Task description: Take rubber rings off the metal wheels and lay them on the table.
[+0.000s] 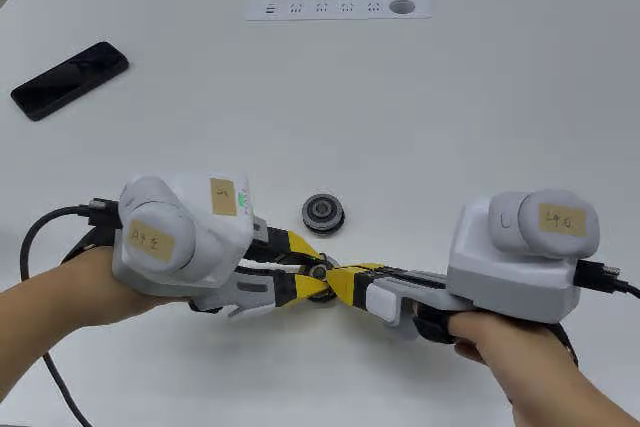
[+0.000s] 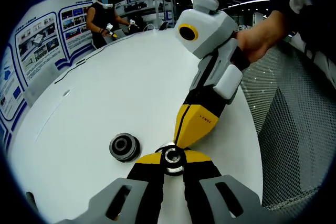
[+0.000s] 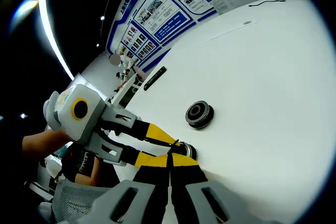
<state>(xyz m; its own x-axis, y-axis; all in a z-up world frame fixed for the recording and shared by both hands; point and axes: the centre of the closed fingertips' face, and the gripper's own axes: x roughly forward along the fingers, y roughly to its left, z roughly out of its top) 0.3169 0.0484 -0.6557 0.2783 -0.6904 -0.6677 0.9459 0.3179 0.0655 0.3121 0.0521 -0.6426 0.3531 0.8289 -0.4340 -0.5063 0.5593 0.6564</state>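
We clamp one wheel (image 2: 172, 157) between the tips of the left gripper (image 1: 318, 275), low in the centre of the head view. The right gripper (image 1: 345, 282) is clenched, its tips against that wheel's rim; we cannot tell whether they pinch a ring. A second wheel (image 1: 323, 212) lies flat on the table (image 1: 450, 117) just above them. A phone (image 1: 70, 79) lies at the upper left.
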